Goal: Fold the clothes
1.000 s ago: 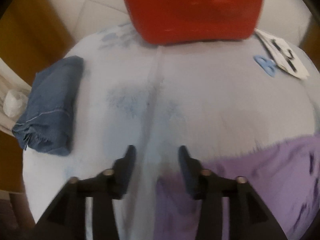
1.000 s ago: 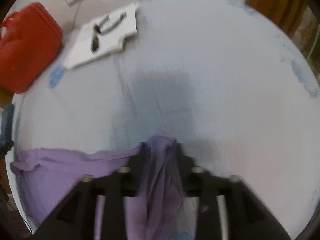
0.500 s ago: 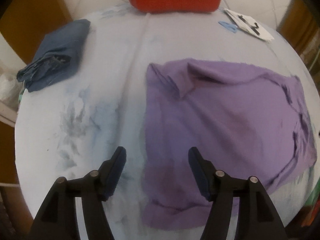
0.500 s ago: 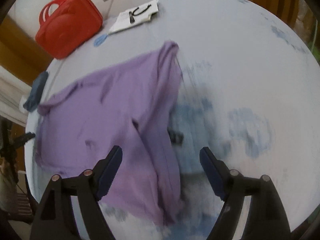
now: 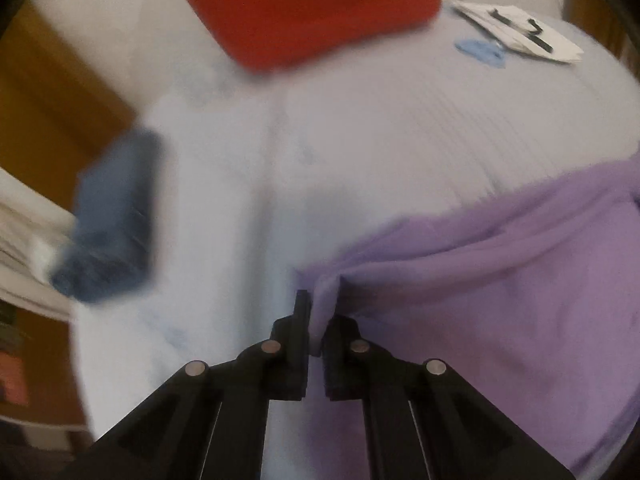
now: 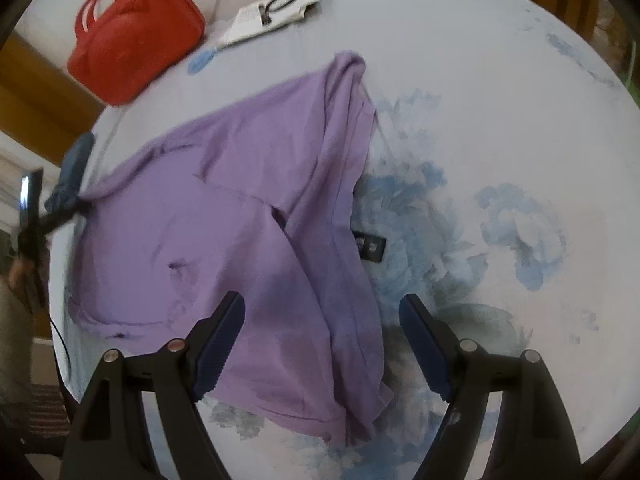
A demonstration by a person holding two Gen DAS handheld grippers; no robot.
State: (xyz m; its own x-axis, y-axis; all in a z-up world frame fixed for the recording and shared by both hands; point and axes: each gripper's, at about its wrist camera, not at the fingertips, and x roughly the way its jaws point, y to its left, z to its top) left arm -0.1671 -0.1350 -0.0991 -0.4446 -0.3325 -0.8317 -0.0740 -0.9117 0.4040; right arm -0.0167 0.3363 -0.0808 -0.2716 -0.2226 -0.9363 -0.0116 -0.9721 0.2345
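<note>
A purple shirt [image 6: 248, 200] lies spread and partly creased on the pale floral tablecloth [image 6: 500, 140]. In the left wrist view my left gripper [image 5: 318, 320] is shut on a bunched corner of the purple shirt [image 5: 500, 288], and the cloth stands up pinched between the fingers. My right gripper [image 6: 322, 308] hangs open above the shirt's near part, its blue-padded fingers wide apart with nothing pressed between them. A black label [image 6: 370, 246] peeks out from under the shirt's right edge.
A red bag [image 6: 132, 36] sits at the far left of the table. Beside it lie a white card packet [image 6: 276, 4] and a small blue tag [image 6: 202, 58]. A folded blue denim garment [image 5: 112, 216] rests by the left rim. The table's right half bears only its blue floral print.
My left gripper came down from above the shirt and shut on its corner. My right gripper let go of the purple cloth, opened wide and drew back over the shirt.
</note>
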